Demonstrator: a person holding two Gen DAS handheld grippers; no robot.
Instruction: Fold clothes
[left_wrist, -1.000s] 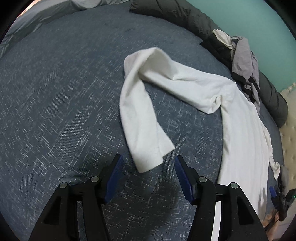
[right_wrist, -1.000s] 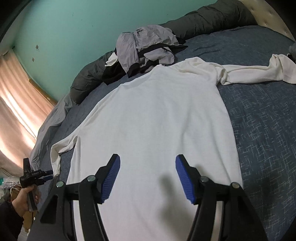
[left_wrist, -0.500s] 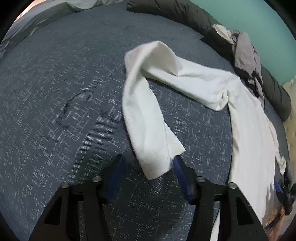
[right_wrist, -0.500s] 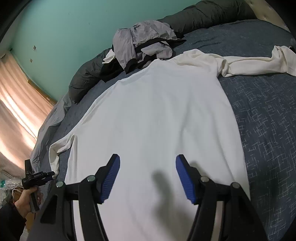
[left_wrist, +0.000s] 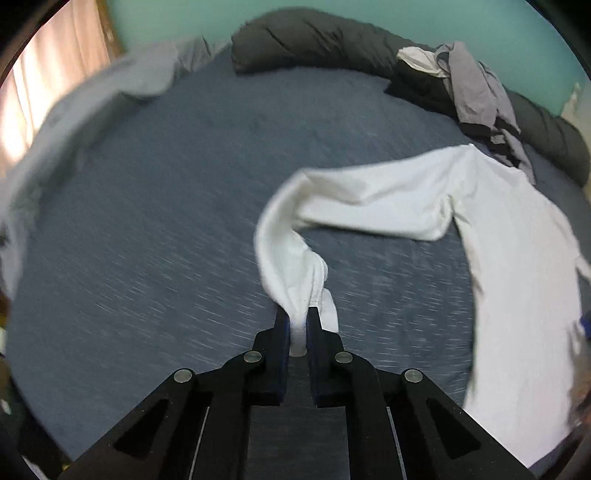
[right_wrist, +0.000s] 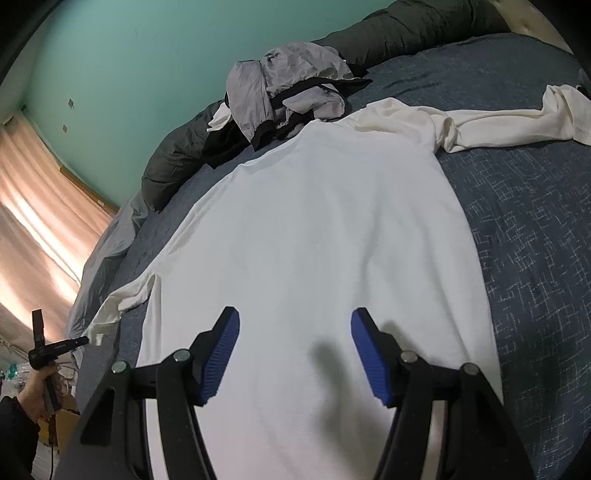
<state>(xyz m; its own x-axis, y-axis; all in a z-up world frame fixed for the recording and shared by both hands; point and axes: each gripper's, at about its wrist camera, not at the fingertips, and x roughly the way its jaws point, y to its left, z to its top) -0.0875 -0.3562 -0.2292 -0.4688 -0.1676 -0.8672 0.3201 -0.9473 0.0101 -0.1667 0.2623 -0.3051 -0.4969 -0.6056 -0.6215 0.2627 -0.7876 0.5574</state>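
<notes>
A white long-sleeved shirt (right_wrist: 325, 229) lies spread flat on the blue patterned bed cover (right_wrist: 524, 229). In the left wrist view its sleeve (left_wrist: 354, 199) curls back from the shoulder, and my left gripper (left_wrist: 297, 323) is shut on the sleeve's cuff (left_wrist: 295, 295), lifting it off the cover. The shirt's body (left_wrist: 517, 277) runs down the right of that view. My right gripper (right_wrist: 295, 347) hovers open over the shirt's lower body, nothing between its blue pads. The other sleeve (right_wrist: 509, 122) stretches to the far right.
A pile of grey and black clothes (right_wrist: 291, 88) lies above the shirt's collar against a dark rolled duvet (right_wrist: 177, 158). A grey blanket (left_wrist: 92, 99) sits at the bed's far left. Teal wall and curtains stand behind. A person's hand (right_wrist: 33, 391) holds the left gripper's handle.
My left gripper has closed on the sleeve's cuff and raised it, bunching the sleeve. The left view swung and blurred. My right gripper has held still above the shirt.
</notes>
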